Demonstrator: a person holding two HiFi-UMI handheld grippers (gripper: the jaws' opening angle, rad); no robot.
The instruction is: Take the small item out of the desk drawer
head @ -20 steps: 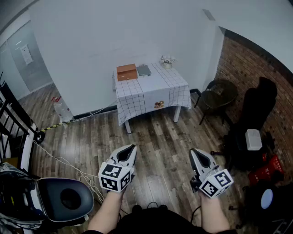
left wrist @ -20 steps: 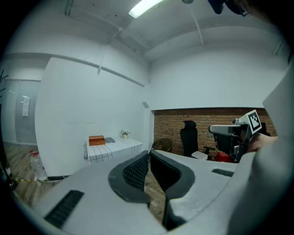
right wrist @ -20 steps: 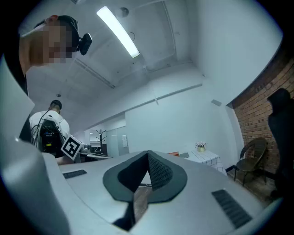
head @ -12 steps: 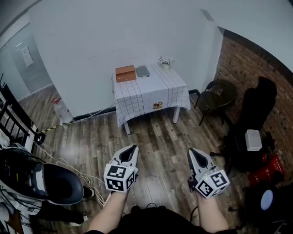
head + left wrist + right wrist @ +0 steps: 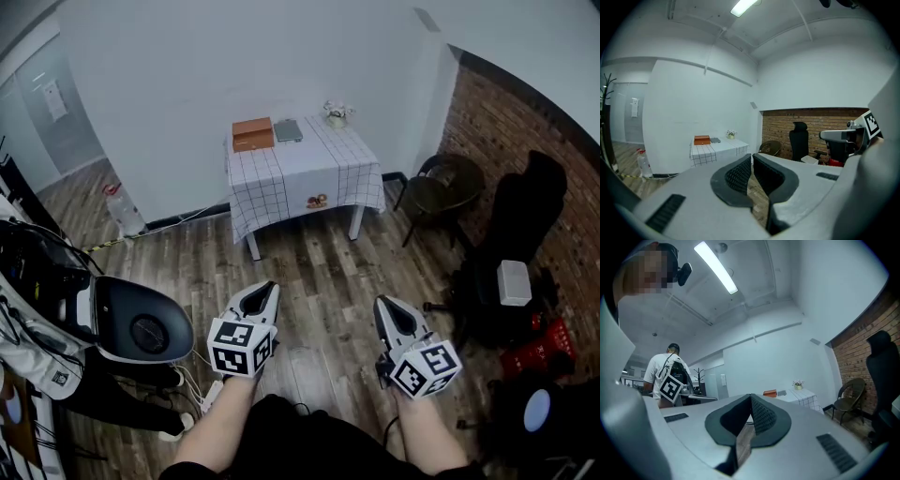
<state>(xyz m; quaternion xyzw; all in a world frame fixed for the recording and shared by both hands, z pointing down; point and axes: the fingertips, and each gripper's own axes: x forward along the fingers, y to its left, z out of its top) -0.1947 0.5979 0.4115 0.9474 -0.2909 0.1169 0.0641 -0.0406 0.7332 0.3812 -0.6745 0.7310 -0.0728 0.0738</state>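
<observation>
Glossy wood floor [image 5: 319, 281], matt cloth tablecloth [image 5: 302, 173]

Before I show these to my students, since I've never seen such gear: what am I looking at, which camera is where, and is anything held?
A person in a room holds tongs in each hand: the left tongs and the right tongs. The cubes with black squares are part of them. One picture comes from a camera on the person's head, looking down. The other two come from cameras riding on the tongs, looking along their jaws. Both are shut, holding nothing. Across the room a table with a checked cloth carries an orange box, a flat grey thing and a pot of flowers.
</observation>
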